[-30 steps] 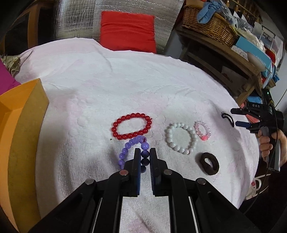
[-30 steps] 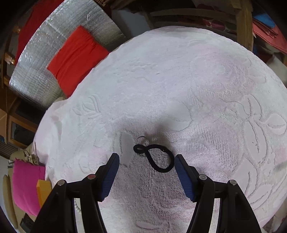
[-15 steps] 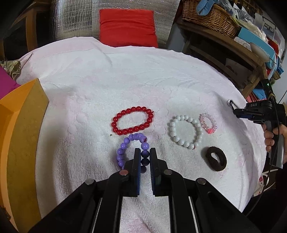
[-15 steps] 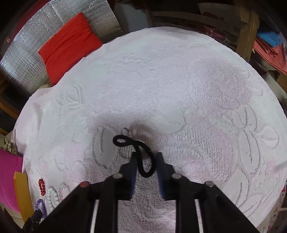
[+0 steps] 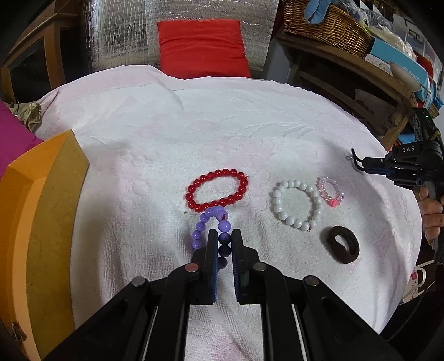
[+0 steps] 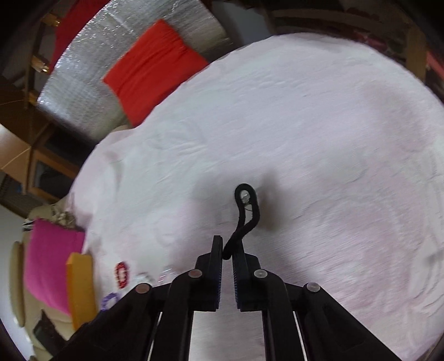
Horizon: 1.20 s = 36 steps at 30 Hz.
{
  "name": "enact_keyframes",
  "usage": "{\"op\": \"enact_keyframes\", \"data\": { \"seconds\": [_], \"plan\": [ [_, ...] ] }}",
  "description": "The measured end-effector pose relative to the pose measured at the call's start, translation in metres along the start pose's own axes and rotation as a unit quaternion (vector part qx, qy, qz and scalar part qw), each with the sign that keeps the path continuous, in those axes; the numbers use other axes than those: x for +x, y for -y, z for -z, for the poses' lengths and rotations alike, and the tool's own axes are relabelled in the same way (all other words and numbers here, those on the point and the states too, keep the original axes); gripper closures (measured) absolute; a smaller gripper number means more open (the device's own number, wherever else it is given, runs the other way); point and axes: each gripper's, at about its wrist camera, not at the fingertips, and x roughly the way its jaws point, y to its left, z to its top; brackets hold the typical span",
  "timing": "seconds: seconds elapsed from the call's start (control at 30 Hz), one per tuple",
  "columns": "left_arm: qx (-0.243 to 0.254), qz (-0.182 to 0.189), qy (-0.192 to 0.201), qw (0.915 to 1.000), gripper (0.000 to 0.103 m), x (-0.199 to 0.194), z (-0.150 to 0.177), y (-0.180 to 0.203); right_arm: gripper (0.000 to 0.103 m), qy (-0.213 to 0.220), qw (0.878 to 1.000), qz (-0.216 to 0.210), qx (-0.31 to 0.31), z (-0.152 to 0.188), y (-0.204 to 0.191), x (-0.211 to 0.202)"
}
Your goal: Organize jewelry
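Observation:
My left gripper (image 5: 224,236) is shut on the purple bead bracelet (image 5: 206,223), which lies on the white towel (image 5: 211,119) just below the red bead bracelet (image 5: 216,190). A white bead bracelet (image 5: 297,204), a small pink bead ring (image 5: 330,191) and a thick dark scrunchie (image 5: 342,244) lie to the right. My right gripper (image 6: 227,248) is shut on a thin black hair tie (image 6: 245,213) and holds it above the towel; it also shows in the left wrist view (image 5: 369,166) at the right edge.
An orange box (image 5: 33,222) stands open at the left, also seen in the right wrist view (image 6: 80,288). A red cushion (image 5: 202,50) lies beyond the towel's far edge. A wooden shelf with a basket (image 5: 327,25) stands at the back right.
My right gripper closed on the black hair tie and lifted it off the towel. My left gripper stayed shut on the purple bracelet and drew back slightly.

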Motion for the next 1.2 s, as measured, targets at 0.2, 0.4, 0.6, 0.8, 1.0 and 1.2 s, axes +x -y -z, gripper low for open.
{"op": "enact_keyframes", "data": {
  "seconds": [0.2,0.4,0.6,0.8,1.0,1.2],
  "plan": [
    [-0.001,-0.006,0.001,1.0,0.094,-0.001,0.0,-0.001,0.095,-0.04,0.998,-0.045,0.006,0.015,-0.014,0.013],
    [0.003,-0.007,-0.006,1.0,0.093,0.003,0.001,0.0,0.095,-0.071,0.995,-0.066,-0.007,0.029,-0.027,0.022],
    [0.005,-0.008,-0.023,0.9997,0.093,0.013,0.001,0.002,0.091,-0.096,0.994,-0.043,-0.017,0.035,-0.03,0.029],
    [0.008,-0.006,-0.037,0.9993,0.093,0.021,0.002,0.004,0.04,-0.071,0.996,-0.052,0.0,0.026,-0.019,0.011],
    [0.001,0.0,-0.038,0.9993,0.085,0.02,0.001,-0.001,0.048,-0.045,0.998,-0.049,-0.019,0.024,-0.025,0.007],
    [0.005,0.003,-0.041,0.9991,0.073,0.017,0.005,-0.004,0.062,-0.063,0.998,0.011,-0.014,0.026,-0.025,0.028]
  ]
}}
